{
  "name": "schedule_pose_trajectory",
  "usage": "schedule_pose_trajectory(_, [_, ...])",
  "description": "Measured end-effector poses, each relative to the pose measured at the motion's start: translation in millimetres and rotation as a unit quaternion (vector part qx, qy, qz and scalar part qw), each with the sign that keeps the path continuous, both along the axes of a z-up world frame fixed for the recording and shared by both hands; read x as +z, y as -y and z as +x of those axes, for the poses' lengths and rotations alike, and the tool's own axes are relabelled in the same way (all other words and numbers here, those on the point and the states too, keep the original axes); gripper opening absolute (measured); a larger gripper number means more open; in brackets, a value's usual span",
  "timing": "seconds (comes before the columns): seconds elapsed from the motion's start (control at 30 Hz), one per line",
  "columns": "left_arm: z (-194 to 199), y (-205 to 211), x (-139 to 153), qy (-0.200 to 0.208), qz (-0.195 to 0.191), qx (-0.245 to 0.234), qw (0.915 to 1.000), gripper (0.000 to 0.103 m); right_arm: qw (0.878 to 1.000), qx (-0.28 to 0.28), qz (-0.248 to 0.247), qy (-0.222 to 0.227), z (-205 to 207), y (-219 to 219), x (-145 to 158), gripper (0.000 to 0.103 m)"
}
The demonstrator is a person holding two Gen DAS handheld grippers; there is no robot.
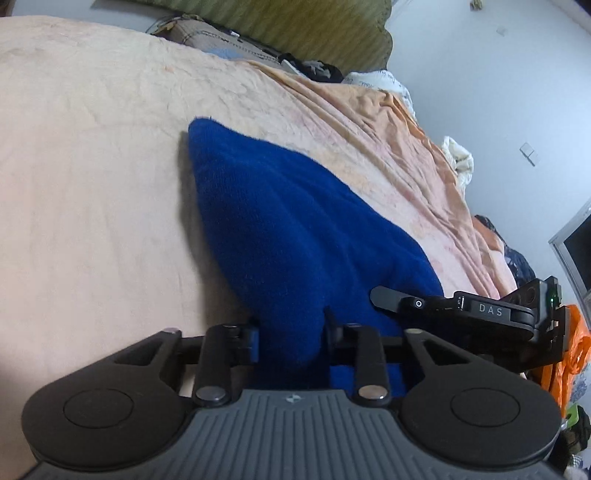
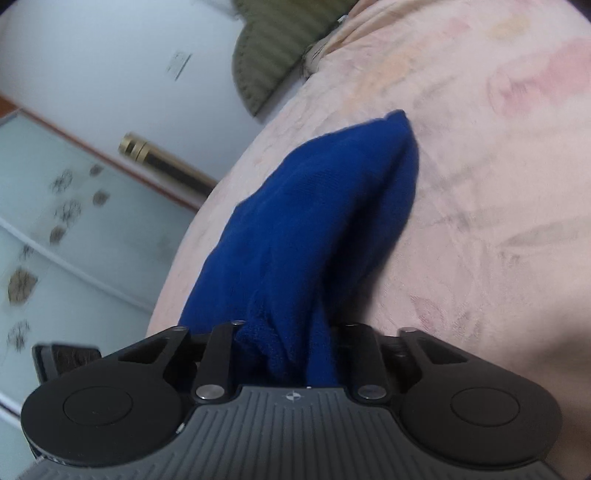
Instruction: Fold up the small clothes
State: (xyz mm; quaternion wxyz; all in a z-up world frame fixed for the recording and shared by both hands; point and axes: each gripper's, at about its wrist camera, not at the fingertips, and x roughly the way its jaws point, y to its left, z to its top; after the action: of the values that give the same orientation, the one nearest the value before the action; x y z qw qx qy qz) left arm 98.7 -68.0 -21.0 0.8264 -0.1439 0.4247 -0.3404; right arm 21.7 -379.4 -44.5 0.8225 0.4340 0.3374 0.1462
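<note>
A small blue knit garment point(image 1: 280, 229) lies stretched over the peach bedspread point(image 1: 92, 166). My left gripper point(image 1: 291, 332) is shut on the garment's near edge, which bunches between the fingers. The right gripper's body point(image 1: 480, 314) shows at the right, at the same edge of the cloth. In the right wrist view the blue garment point(image 2: 314, 229) runs away from me to a pointed far corner. My right gripper point(image 2: 284, 347) is shut on its bunched near edge. The fingertips of both grippers are hidden by the cloth.
The peach bedspread point(image 2: 498, 184) covers the bed. An olive striped headboard cushion point(image 1: 295, 29) and a pile of clothes point(image 1: 310, 68) sit at the far end. Wrinkled bedding point(image 1: 458, 158) hangs at the right edge. A glass sliding door point(image 2: 55, 229) stands beside the bed.
</note>
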Motion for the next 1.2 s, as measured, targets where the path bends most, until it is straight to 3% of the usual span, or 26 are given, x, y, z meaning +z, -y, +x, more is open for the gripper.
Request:
schedule_pose_trajectory(0.2, [-8.9,-17.0,24.3,0.021,0.021,0.001,0.9996,0.022,0.999,-0.011,0.051,-0.004,-16.5,-13.2,3.7,0.026])
schedule_pose_trajectory(0.33, [-16.3,-14.5,21.7,0.017,0.068,-0.005,0.9975,0.026,0.999,-0.012,0.018,-0.028,-19.4,-22.4,-0.8,0.025])
schedule_pose_trajectory(0.43, [-28.5,-15.0,24.0,0.035,0.088,0.004,0.9955,0.035,0.999,-0.013,-0.022,-0.024,-24.6,-28.1,10.0,0.039])
schedule_pose_trajectory(0.5, [-33.4,-16.8,30.1,0.053,0.099,0.010,0.9936,0.047,0.998,-0.008,-0.059,-0.017,-26.3,-33.8,19.4,0.047])
schedule_pose_trajectory(0.57, [-28.1,-18.8,35.4,0.072,0.106,0.027,0.9914,0.072,0.997,-0.015,-0.075,-0.016,-20.4,-31.8,25.0,0.054])
schedule_pose_trajectory(0.67, [1.0,-16.9,39.0,0.067,0.081,0.035,0.9939,0.077,0.999,-0.029,-0.041,-0.006,-0.6,-14.6,19.4,0.063])
schedule_pose_trajectory(0.83, [63.7,-14.0,19.1,-0.009,0.018,0.046,0.9987,0.077,1.000,-0.018,-0.007,-0.003,45.9,9.4,5.8,0.058])
schedule_pose_trajectory(0.97, [97.3,-4.0,2.3,-0.049,-0.026,0.032,0.9979,0.072,1.000,0.012,-0.010,0.011,76.1,14.5,3.4,0.057])
schedule_pose_trajectory(1.0, [101.4,-1.5,-0.5,-0.049,-0.032,0.033,0.9977,0.067,1.000,0.016,-0.006,0.015,81.3,16.4,2.5,0.057])
schedule_pose_trajectory(1.03, [105.2,1.5,-2.5,-0.048,-0.030,0.035,0.9977,0.054,1.000,0.016,-0.004,0.016,87.5,18.3,1.3,0.054])
schedule_pose_trajectory(1.07, [107.6,4.5,-3.6,-0.045,-0.024,0.040,0.9979,0.040,1.000,0.017,-0.003,0.017,92.9,18.6,0.8,0.043])
schedule_pose_trajectory(1.1, [110.2,7.0,-3.9,-0.041,-0.020,0.043,0.9980,0.033,1.000,0.018,-0.005,0.013,98.7,19.0,-1.2,0.038])
schedule_pose_trajectory(1.13, [110.1,7.4,-3.1,-0.037,-0.019,0.043,0.9982,0.027,1.000,0.016,-0.012,0.005,102.3,18.9,-3.4,0.025])
schedule_pose_trajectory(1.2, [102.5,8.4,2.9,-0.006,-0.012,0.039,0.9992,0.023,0.999,0.023,-0.023,0.008,106.0,15.8,-2.3,0.022])
